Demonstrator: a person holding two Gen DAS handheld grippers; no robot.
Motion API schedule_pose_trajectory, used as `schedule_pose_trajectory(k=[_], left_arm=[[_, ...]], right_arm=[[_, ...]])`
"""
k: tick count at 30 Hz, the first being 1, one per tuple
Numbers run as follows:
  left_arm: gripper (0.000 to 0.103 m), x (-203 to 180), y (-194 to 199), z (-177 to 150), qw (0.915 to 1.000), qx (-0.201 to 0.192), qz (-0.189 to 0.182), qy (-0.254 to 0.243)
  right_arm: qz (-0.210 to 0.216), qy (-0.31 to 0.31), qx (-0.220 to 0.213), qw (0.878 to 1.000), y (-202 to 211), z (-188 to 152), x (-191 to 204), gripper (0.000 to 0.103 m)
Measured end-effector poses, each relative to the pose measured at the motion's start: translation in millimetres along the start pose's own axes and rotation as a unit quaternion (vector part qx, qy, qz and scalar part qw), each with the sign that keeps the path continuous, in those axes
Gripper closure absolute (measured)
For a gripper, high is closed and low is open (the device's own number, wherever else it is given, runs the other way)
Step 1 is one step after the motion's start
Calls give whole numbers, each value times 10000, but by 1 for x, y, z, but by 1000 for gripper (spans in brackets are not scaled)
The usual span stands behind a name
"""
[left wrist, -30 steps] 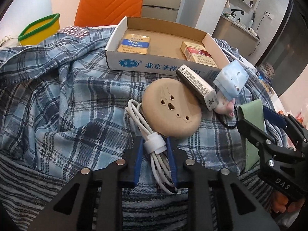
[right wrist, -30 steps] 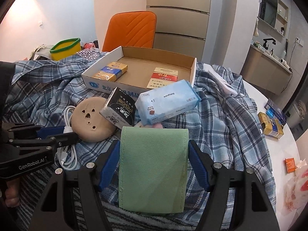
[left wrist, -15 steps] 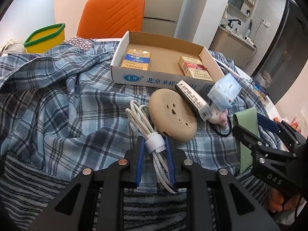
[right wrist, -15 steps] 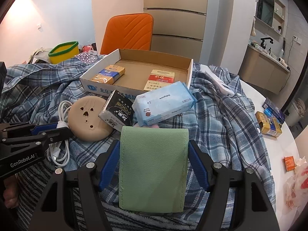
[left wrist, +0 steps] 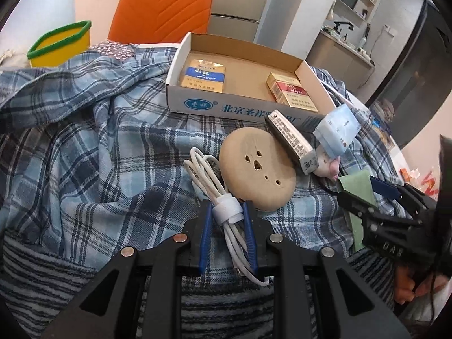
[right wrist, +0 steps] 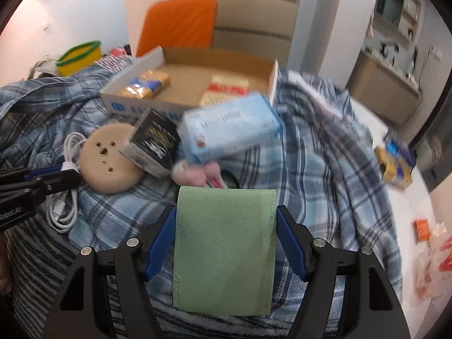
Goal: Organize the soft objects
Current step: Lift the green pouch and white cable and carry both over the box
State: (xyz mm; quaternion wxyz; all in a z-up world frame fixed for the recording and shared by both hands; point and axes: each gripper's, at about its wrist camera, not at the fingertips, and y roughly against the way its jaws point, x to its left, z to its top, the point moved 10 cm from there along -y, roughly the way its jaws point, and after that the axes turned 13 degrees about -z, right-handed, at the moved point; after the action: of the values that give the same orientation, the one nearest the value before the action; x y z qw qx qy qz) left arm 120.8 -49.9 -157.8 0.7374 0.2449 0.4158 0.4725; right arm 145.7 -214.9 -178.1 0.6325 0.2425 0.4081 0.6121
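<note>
Plaid cloth [left wrist: 84, 147] covers the surface; left tool [left wrist: 227, 212] clamps the white cable [left wrist: 209, 180], right tool [right wrist: 226, 226] grips the green pouch [right wrist: 226, 248]. Next, probably: carrying both to the cardboard box [left wrist: 243, 70].

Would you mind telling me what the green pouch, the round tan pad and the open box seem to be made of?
Green pouch: suede-like fabric, matte nap, stitched hem.
Round tan pad: probably foam or sponge, dull, with small punched holes.
Open box: cardboard, brown inside, white printed outer wall.
</note>
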Motion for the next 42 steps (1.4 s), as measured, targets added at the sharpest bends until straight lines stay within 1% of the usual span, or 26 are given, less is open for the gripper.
schedule_pose_trajectory(k=[3,4,8,10,16,21,23,24,25,26,27,28,29,32,36,42], left_arm=[[82,-4,-3,-1,9999,64,53,-134],[82,-4,-4,-1,9998,81,43,-153],[82,-7,-4,-1,9997,102,13,-225],[82,-7,-3,-1,9997,89,-28,-226],[82,-5,0,0,9998,30,-76,-182],[82,1,9,4,9993,-131,166,-320],[82,2,15,7,9990,-237,117,-363],[82,1,18,8,9989,-288,45,-374],[82,0,21,9,9986,-332,26,-411],[82,0,25,11,9980,-391,69,-495],[82,-1,29,13,9971,-458,132,-585],[82,-2,33,15,9963,-521,187,-660],[82,-4,38,18,9956,-580,174,-710],[82,-7,49,26,9953,-727,18,-639],[82,-12,69,39,9906,-1032,235,-868],[82,-27,92,61,9834,-1384,345,-1122]], right_arm=[[272,-263,414,9984,-14,-5,-9,31],[347,-312,448,9979,-17,-5,-11,31],[86,84,492,9987,-22,-7,-13,31],[84,145,520,9985,-22,-8,-14,31],[-96,-115,633,9979,-30,-6,-40,31],[-216,-177,628,9976,-28,-7,-46,31],[-253,-209,596,9977,-28,-6,-48,31],[-320,-206,558,9977,-28,-6,-49,31],[-484,-162,476,9976,-25,-5,-50,31],[-621,-54,311,9976,-19,-3,-48,32],[-668,50,92,9977,-10,0,-43,32],[-687,88,-35,9976,-4,2,-40,32],[-679,106,-211,9974,6,6,-36,32],[-523,49,-509,9973,28,13,-27,31],[-480,-11,-929,9945,56,29,-21,31],[-393,-154,-1402,9892,92,56,-18,31]])
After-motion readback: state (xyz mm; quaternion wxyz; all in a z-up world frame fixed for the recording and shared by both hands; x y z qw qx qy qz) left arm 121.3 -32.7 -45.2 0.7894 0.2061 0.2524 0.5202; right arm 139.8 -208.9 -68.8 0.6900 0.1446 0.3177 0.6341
